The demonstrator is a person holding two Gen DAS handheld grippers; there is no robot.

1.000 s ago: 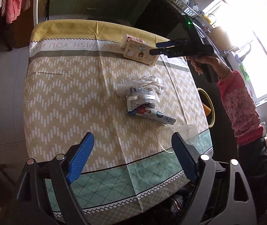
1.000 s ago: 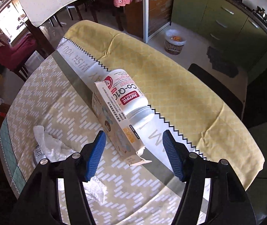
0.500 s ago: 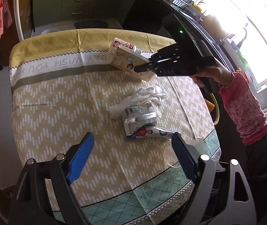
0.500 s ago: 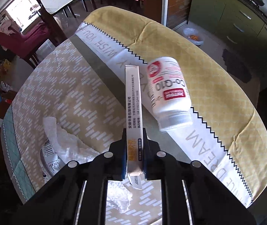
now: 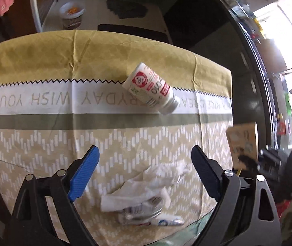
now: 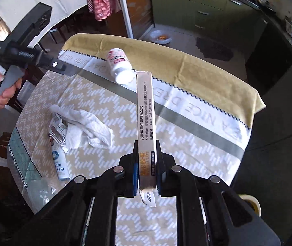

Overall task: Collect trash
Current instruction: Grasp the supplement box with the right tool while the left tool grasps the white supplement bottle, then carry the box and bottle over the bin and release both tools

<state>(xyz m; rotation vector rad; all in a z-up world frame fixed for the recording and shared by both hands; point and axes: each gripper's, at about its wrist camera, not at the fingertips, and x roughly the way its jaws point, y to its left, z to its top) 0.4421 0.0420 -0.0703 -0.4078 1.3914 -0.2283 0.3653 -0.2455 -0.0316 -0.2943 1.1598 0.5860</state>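
My right gripper (image 6: 147,170) is shut on a flat tan cardboard box (image 6: 146,119) and holds it edge-up above the table; the box also shows in the left wrist view (image 5: 243,143) at the right edge. A white supplement bottle (image 5: 152,89) lies on its side on the tablecloth's white band, and shows in the right wrist view (image 6: 119,65). My left gripper (image 5: 143,174) is open and empty above a crumpled white tissue (image 5: 141,188), a crushed can (image 5: 143,215) and a toothpaste tube (image 6: 60,164).
The table has a yellow and beige patterned cloth (image 5: 43,139). A clear plastic cup (image 6: 41,192) lies near the table's near-left edge. A bowl (image 5: 72,12) stands on the floor beyond the table. Green cabinets (image 6: 197,6) are at the back.
My right gripper has lifted the box off the table and pulled it back to the right, away from the bottle. My left gripper has moved forward over the tissue toward the bottle.
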